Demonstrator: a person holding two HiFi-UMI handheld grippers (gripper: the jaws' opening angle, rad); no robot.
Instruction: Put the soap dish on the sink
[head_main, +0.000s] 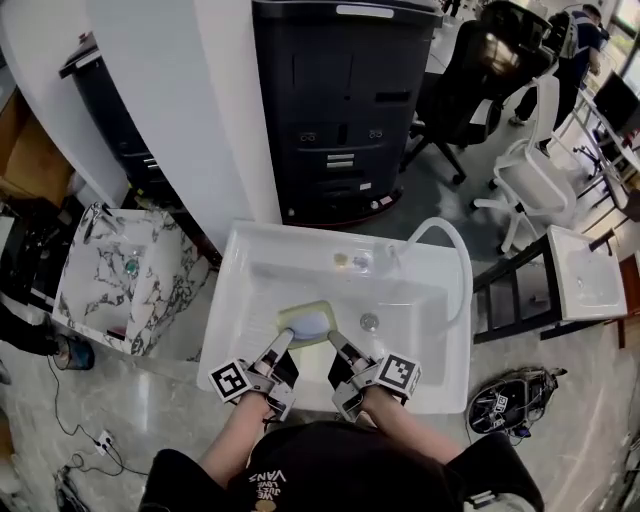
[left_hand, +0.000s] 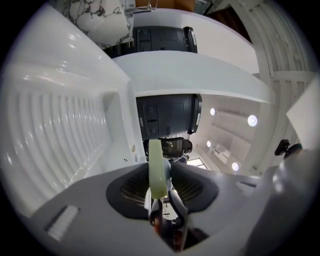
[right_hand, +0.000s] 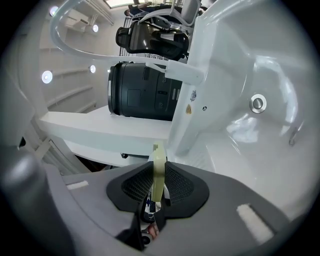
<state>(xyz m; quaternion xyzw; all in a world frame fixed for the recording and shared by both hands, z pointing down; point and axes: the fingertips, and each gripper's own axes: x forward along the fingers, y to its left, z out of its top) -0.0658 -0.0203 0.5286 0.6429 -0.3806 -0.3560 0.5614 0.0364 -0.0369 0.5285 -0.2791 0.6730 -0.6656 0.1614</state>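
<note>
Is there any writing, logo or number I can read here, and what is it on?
"VANS": on the person's black garment, at the bottom of the head view; the smaller lines beside it are too blurred to read.
On the left gripper and right gripper: square marker patterns only, no words.
On the black printer: panel labels too small to read.

Office premises. Large copier (head_main: 340, 110) at top centre, swivel chairs (head_main: 480, 70) at upper right. A white sink (head_main: 235, 300) stands mid-frame on the stone floor (head_main: 150, 400).

Pale green soap dish (head_main: 305, 322), white sink (head_main: 240, 252) (black-veined white marble basin (head_main: 150, 285))
</note>
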